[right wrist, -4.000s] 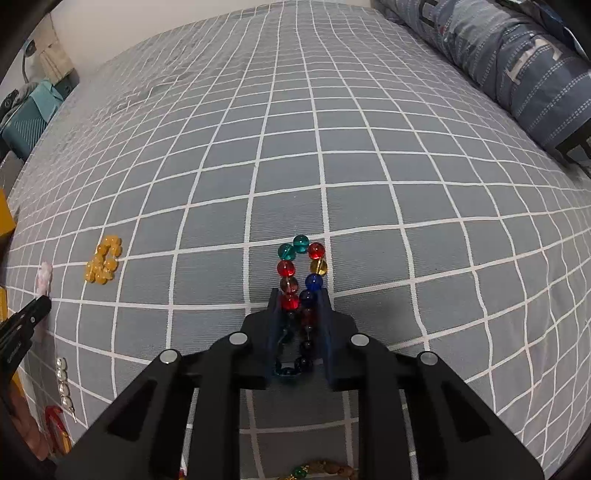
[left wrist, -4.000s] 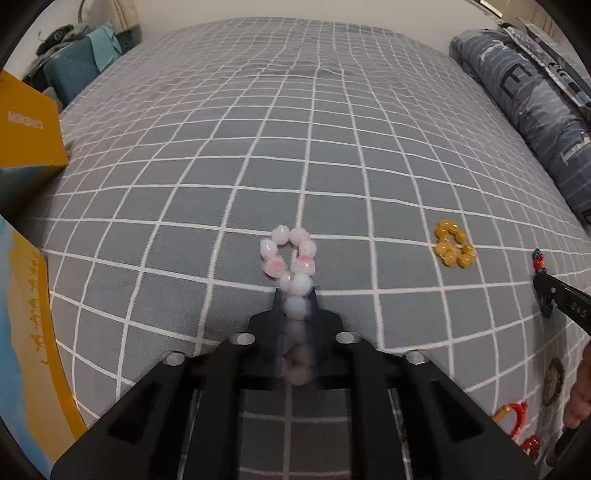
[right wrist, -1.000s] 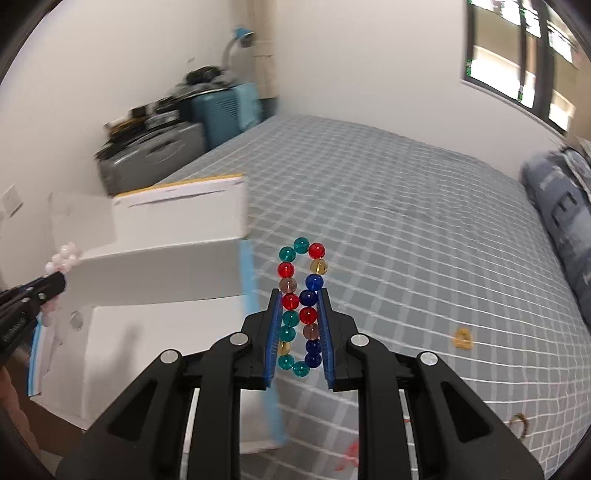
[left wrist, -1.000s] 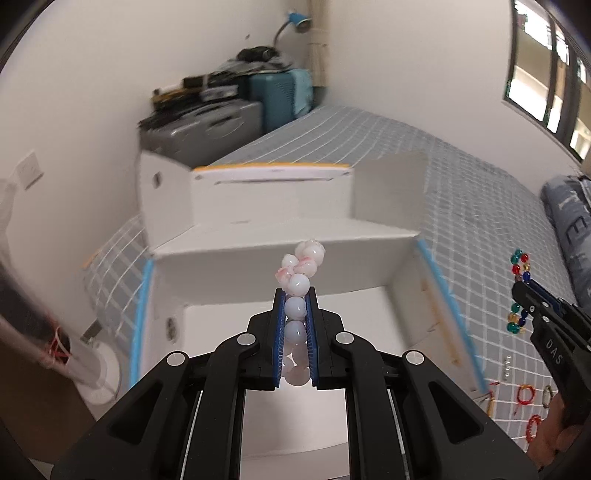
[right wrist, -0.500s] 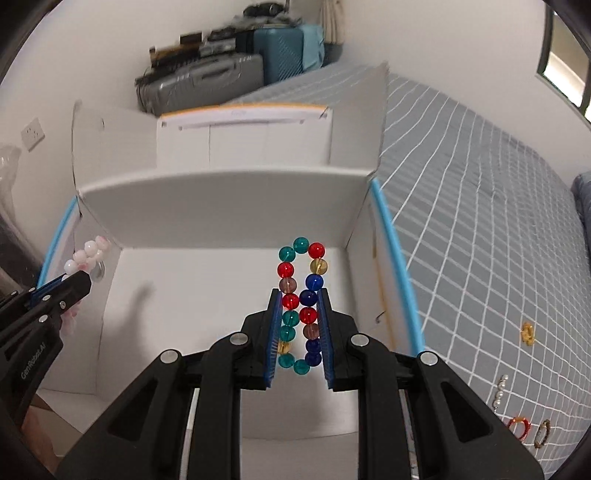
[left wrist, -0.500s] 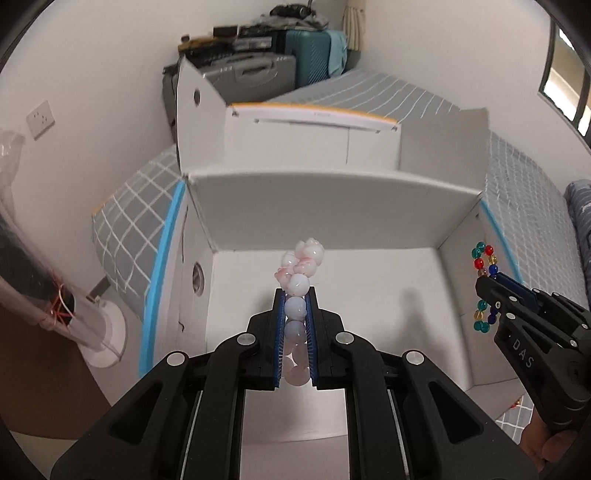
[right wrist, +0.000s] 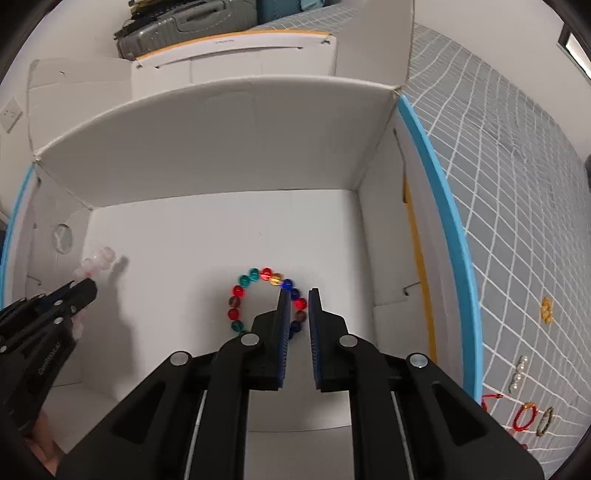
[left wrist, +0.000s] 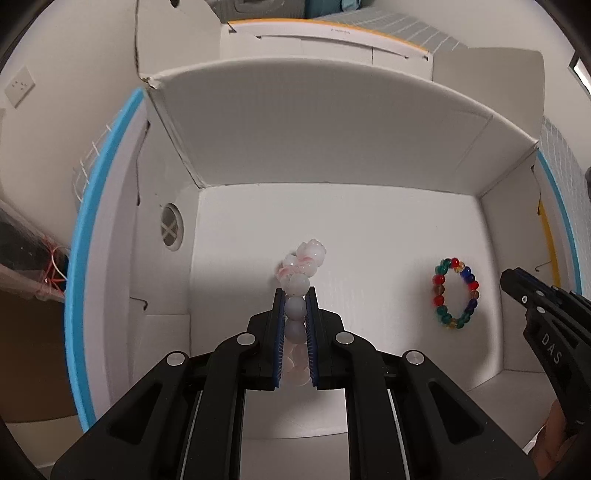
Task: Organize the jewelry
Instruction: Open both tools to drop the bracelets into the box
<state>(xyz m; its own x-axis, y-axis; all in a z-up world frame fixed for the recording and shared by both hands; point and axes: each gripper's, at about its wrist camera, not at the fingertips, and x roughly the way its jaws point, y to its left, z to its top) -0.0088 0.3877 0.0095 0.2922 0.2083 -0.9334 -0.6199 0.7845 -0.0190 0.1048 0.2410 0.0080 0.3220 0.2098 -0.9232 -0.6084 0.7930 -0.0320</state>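
Observation:
A white cardboard box fills both views, and both grippers point down into it. My left gripper is shut on a pink-and-white bead bracelet, whose free end bunches just above the box floor. A multicoloured bead bracelet lies as an open ring on the floor to its right. In the right wrist view my right gripper hangs over that bracelet; its jaws are closing with nothing between them. The left gripper shows at the left with its pink beads.
The box has tall walls, raised flaps and blue-edged sides. To the right lies a grey checked bedspread with a yellow piece, a pearl piece and red rings. Suitcases stand behind.
Both grippers have sunk deeper into the box. The multicoloured bracelet has left the right gripper and lies on the box floor; the right jaws have narrowed. The left still holds the pink beads.

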